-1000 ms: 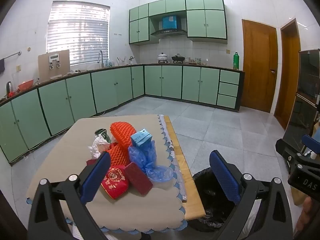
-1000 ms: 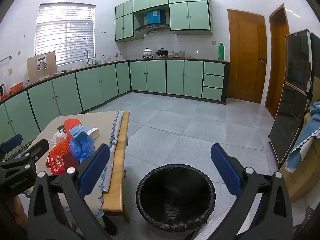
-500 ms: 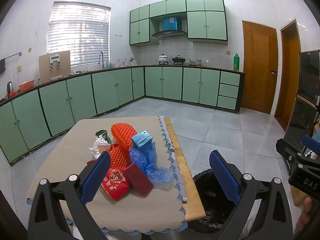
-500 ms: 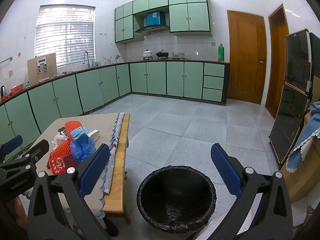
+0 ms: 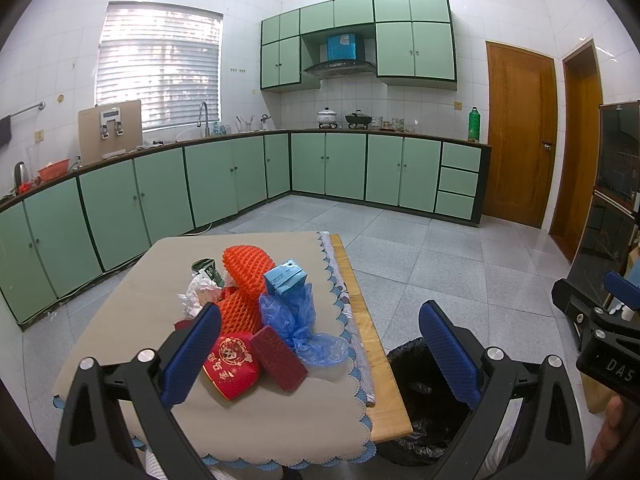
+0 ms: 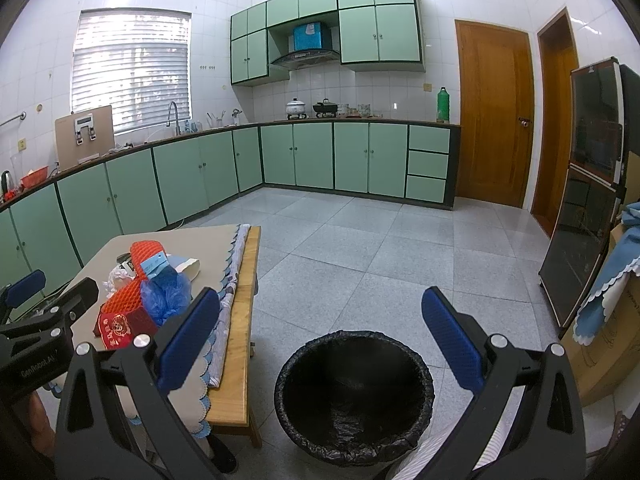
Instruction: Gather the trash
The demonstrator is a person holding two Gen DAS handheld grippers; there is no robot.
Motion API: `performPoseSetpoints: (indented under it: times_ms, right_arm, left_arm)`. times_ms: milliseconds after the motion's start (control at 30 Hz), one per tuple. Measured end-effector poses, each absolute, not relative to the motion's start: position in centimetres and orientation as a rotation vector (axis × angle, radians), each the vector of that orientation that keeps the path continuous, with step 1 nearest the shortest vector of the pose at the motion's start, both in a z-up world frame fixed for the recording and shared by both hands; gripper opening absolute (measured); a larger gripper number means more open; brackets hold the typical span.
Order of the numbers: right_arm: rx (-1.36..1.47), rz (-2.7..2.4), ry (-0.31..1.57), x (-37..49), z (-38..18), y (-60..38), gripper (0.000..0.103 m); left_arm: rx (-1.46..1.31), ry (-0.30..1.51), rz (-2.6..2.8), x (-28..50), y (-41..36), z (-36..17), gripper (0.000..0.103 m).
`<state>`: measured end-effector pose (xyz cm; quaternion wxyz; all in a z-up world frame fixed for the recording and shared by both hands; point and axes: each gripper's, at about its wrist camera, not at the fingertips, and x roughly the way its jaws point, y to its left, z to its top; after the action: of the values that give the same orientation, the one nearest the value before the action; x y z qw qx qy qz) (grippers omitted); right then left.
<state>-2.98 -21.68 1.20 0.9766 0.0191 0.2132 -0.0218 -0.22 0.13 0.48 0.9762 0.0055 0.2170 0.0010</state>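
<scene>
A pile of trash lies on a low table [image 5: 280, 416]: orange foam fruit nets [image 5: 244, 264], a blue carton [image 5: 286, 278], a blue plastic bag [image 5: 304, 328], a red packet [image 5: 230, 364], a dark red box [image 5: 278, 358], white crumpled paper [image 5: 198, 292] and a green can [image 5: 206, 268]. A bin with a black liner [image 6: 354, 396] stands on the floor right of the table. My left gripper [image 5: 320, 356] is open and empty above the table's near edge. My right gripper [image 6: 320, 340] is open and empty above the bin.
The table [image 6: 236, 360] has a beige cloth with a blue scalloped edge over a wooden top. Green cabinets [image 5: 224, 180] line the far walls. A dark glass-door cabinet [image 6: 584, 200] and a cardboard box under a blue cloth [image 6: 612, 280] stand at the right. The floor is grey tile.
Both grippers have risen slightly and drawn back a little; the pile and bin sit a bit lower in view. Nothing was grasped.
</scene>
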Motion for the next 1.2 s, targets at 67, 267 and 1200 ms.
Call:
performPoseSetpoints:
  times_ms: [67,267,1200]
  right_arm:
    - [0.04,-0.043,0.43,-2.99,1.19,-21.73,0.098]
    - [0.041,-0.043,0.43,-3.01,1.19,-21.72,0.098]
    - [0.045,-0.043,0.429,-2.97,1.26,-21.75,0.098]
  left_arm:
    - [0.011,0.437,0.002,-0.23,0.11,0.46,0.097]
    - [0.012,0.437,0.002,-0.25,0.12,0.4,0.097]
    - [0.01,0.439,0.001,-0.19,0.27,0.33,0.097]
